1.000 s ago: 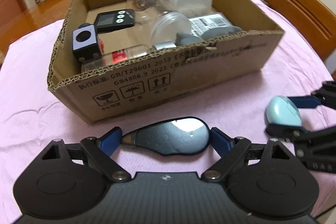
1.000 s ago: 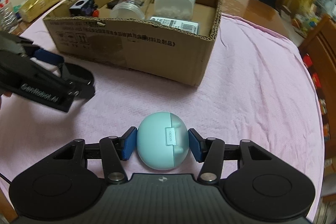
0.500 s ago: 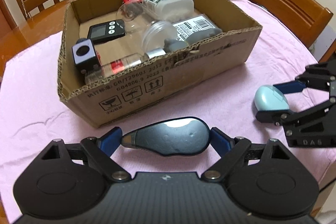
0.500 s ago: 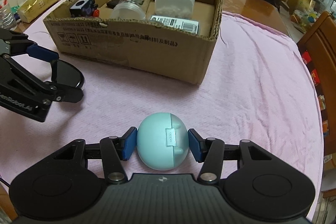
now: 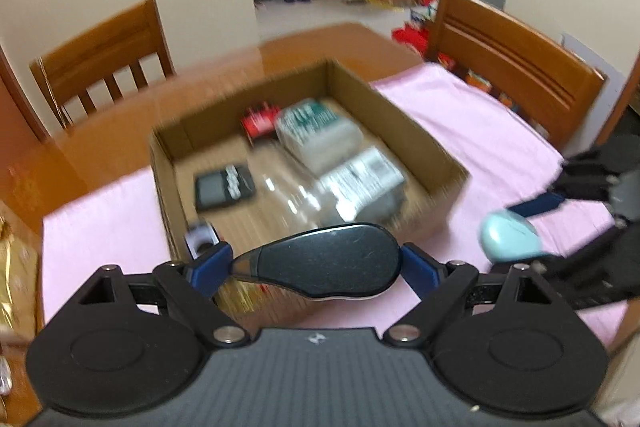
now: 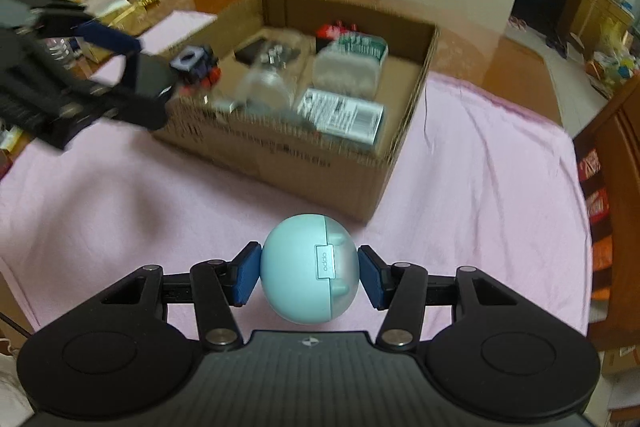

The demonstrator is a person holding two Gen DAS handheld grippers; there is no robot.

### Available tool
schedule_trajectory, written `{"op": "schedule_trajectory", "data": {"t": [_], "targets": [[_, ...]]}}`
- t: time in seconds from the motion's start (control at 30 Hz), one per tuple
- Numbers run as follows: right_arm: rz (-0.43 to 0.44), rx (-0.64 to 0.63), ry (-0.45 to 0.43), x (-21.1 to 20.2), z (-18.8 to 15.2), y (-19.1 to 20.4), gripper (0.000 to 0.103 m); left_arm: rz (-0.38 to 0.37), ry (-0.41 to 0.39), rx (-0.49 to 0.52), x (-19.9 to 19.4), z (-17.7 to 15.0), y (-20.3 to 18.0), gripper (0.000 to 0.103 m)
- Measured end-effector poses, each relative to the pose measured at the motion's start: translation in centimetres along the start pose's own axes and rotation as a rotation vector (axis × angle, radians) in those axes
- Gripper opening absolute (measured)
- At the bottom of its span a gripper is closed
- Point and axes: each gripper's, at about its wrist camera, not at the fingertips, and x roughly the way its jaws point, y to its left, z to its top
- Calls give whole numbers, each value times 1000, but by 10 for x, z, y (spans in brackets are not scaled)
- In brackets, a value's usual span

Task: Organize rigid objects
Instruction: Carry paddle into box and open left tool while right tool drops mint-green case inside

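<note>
Clamping a black glasses case (image 5: pixel 320 263), the left gripper (image 5: pixel 316 267) holds it crosswise above the cardboard box's (image 5: pixel 440 163) near wall, narrow end left. Right view: right gripper (image 6: pixel 308 277) pinches a teal earbud case (image 6: pixel 304 275), seam upright, over pink cloth (image 6: pixel 480 187).

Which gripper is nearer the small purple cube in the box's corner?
Left. The left gripper, clamping a black mouse, is right beside the purple cube; the right gripper, clamping a teal case, is short of the cardboard box.

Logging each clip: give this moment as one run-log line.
left hand-held gripper: holds black case | right hand-held gripper: holds blue earbud case | cardboard box: ahead
</note>
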Motion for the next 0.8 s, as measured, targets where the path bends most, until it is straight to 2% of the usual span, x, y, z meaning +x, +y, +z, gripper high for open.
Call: {"op": "schedule_trajectory", "data": {"t": [0.07, 0.17, 0.43, 0.53, 0.57, 0.8], "targets": [[8, -17, -19, -8, 10, -2, 58, 30, -17, 6, 11, 9, 5, 89], [15, -40, -42, -16, 23, -2, 58, 56, -2, 4, 33, 17, 13, 89], [45, -65, -72, -19, 44, -5, 58, 108, 34, -29, 67, 14, 24, 90], [54, -82, -75, -19, 51, -2, 58, 131, 16, -42, 64, 13, 25, 93], [55, -92, -78, -19, 53, -1, 58, 140, 3, -50, 61, 12, 26, 98], [66, -152, -97, -6, 79, 6, 58, 172, -14, -140, 35, 5, 43, 99]]}}
